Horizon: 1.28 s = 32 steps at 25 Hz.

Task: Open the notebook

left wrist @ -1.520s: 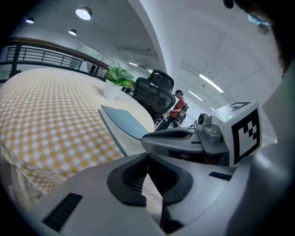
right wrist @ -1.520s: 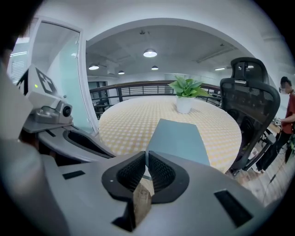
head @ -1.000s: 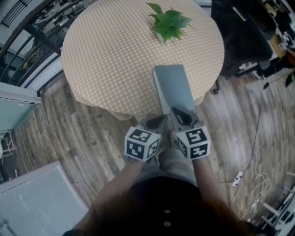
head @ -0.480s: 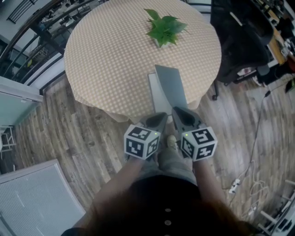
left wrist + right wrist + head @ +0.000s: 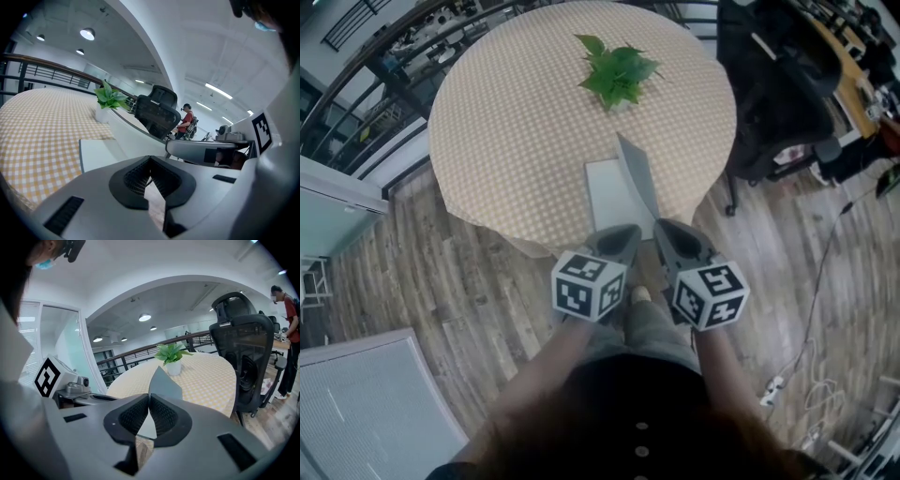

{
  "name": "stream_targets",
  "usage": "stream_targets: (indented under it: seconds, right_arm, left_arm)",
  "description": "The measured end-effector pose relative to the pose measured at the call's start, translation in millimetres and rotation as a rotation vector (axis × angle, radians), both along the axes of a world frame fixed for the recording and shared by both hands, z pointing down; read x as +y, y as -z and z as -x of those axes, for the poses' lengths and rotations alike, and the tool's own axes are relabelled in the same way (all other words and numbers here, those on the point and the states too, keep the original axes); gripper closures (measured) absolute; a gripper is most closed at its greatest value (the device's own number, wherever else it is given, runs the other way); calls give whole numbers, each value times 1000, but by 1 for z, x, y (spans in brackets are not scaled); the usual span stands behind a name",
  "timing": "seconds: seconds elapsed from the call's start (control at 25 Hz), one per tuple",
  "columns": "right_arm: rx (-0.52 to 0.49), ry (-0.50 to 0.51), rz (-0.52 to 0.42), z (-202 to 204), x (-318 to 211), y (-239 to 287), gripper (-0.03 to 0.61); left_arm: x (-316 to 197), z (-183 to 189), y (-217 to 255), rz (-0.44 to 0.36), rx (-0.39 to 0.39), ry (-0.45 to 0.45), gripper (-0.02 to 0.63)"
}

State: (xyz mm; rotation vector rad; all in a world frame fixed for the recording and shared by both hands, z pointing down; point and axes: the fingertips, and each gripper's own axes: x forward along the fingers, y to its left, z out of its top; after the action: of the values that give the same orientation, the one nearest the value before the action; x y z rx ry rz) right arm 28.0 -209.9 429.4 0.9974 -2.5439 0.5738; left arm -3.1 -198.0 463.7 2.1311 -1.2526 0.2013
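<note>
The right hand-held gripper [image 5: 149,398] is pinching the near edge of the grey cover [image 5: 638,171]. The cover stands raised off the rest of the notebook [image 5: 605,192], which lies just ahead of that gripper on the bench [image 5: 506,122]. To open it well, I judge the cover should swing over about its spine under a light pinch, so it neither creases nor drags the book. The left hand-held gripper [image 5: 150,159] sits close beside, its jaws pressed together on nothing visible, and could pin the pages. Well beyond both, a white pot [image 5: 174,367] holds a leafy plant [image 5: 616,70].
</note>
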Motion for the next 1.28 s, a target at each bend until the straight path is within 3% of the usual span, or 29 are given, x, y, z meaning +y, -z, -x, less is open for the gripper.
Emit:
stream_targets:
  seconds: [0.68,1.28]
  right_arm:
    - [-68,-62,28,-69,-25,-1,552]
    - [-103,-133,135,-126,-50,-35,551]
  left_arm:
    - [-28,-57,8,-11,-16,3,604]
    - [-43,-93,-10,32,-18,20,604]
